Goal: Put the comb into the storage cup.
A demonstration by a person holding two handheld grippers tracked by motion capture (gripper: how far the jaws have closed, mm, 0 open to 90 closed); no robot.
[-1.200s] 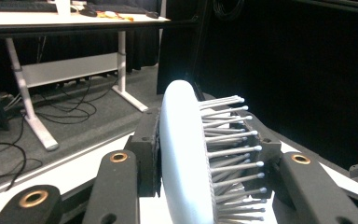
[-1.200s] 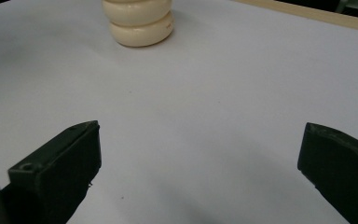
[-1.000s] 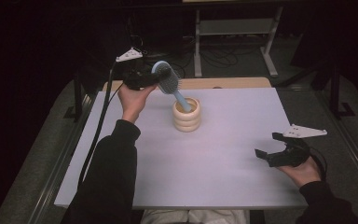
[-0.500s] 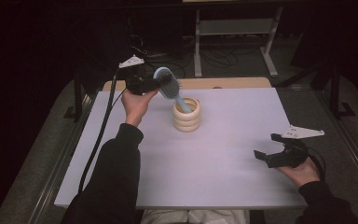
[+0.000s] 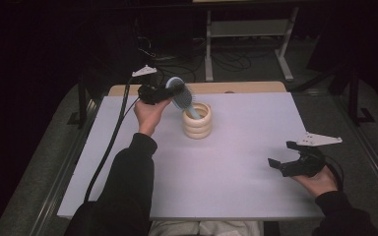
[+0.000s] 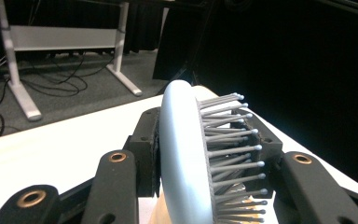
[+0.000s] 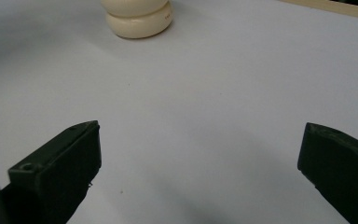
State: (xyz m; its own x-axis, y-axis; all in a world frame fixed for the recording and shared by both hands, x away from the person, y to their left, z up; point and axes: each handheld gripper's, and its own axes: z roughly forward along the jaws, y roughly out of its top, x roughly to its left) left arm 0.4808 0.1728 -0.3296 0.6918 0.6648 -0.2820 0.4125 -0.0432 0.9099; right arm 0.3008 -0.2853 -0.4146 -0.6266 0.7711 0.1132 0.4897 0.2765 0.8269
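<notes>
A white table point(image 5: 236, 196) spreads beneath the right fingers point(image 7: 65, 158). Beyond the left fingers point(image 6: 144, 149), a wooden strip point(image 5: 256, 87) edges its far side. Farther off, a white metal frame point(image 6: 65, 37) stands among cables point(image 6: 70, 81) on grey floor point(image 6: 88, 100).

No readable writing anywhere

We find no letters, numbers, brand marks or signs that we can read on anything here. The nearest to a mark is a tiny dark smudge on the side of the cream ringed holder made of stacked rounded bands point(image 7: 137, 18), and it is too small and blurred for us to make out.
</notes>
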